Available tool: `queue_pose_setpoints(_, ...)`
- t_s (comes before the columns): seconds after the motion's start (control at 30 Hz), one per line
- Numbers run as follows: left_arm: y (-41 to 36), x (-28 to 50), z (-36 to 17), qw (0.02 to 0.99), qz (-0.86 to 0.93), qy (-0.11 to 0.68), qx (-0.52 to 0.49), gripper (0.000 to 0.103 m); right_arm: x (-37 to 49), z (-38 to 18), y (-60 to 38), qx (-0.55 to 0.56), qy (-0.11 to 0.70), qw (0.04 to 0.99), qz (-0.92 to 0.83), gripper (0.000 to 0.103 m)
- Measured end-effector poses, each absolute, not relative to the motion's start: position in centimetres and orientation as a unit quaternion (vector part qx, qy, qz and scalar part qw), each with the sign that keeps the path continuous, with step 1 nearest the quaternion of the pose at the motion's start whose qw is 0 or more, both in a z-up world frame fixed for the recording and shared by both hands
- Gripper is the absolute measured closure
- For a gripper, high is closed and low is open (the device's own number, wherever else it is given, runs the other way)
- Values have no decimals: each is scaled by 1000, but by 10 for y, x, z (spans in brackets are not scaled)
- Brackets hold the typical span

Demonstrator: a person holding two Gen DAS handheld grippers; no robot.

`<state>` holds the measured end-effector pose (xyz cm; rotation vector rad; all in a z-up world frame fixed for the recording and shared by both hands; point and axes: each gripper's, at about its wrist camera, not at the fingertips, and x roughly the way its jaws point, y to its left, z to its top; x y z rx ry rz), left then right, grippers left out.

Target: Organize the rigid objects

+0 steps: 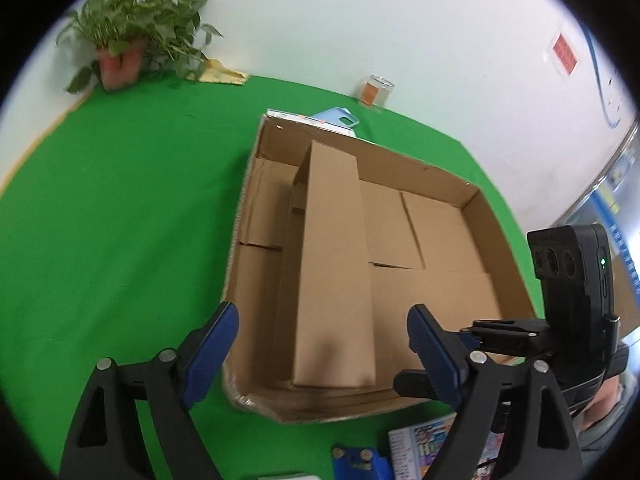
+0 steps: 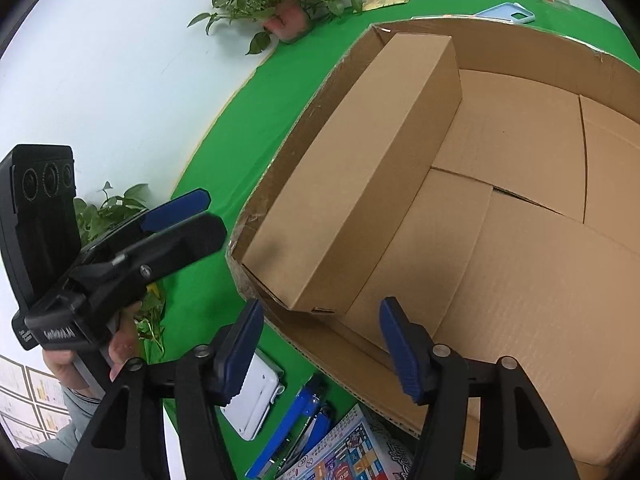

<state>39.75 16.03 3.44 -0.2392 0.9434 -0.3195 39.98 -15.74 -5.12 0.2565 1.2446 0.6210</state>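
Note:
A large open cardboard box (image 1: pixel 436 172) sits on the green table; it also shows in the right wrist view (image 2: pixel 500 32). A long closed carton (image 1: pixel 334 264) lies inside it along the left side, seen too in the right wrist view (image 2: pixel 356 168). My left gripper (image 1: pixel 324 344) is open and empty above the box's near edge. My right gripper (image 2: pixel 320 344) is open and empty over the box's near corner. A blue stapler (image 2: pixel 296 424), a white device (image 2: pixel 256 404) and a colourful booklet (image 2: pixel 344 452) lie in front of the box.
A potted plant (image 1: pixel 120 60) stands at the far left corner by the wall. A clear jar with an orange label (image 1: pixel 374 90) and a light blue phone case (image 1: pixel 336 118) lie behind the box. The right gripper's body (image 1: pixel 572 280) hangs at the right.

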Motion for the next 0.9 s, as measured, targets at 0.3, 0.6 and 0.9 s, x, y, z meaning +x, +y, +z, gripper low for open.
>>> queue_pose_setpoints(0.3, 144, 422, 3, 821, -208, 513, -138, 88, 406, -52, -159, 105, 571, 761, 288, 72)
queue_pose_setpoints(0.6, 80, 419, 21, 821, -293, 480, -100, 95, 392, -50, -201, 124, 573, 766, 264, 73)
queue_pose_setpoints(0.9, 103, 432, 37, 862, -208, 458, -63, 85, 365, -46, -263, 134, 578, 788, 168, 52)
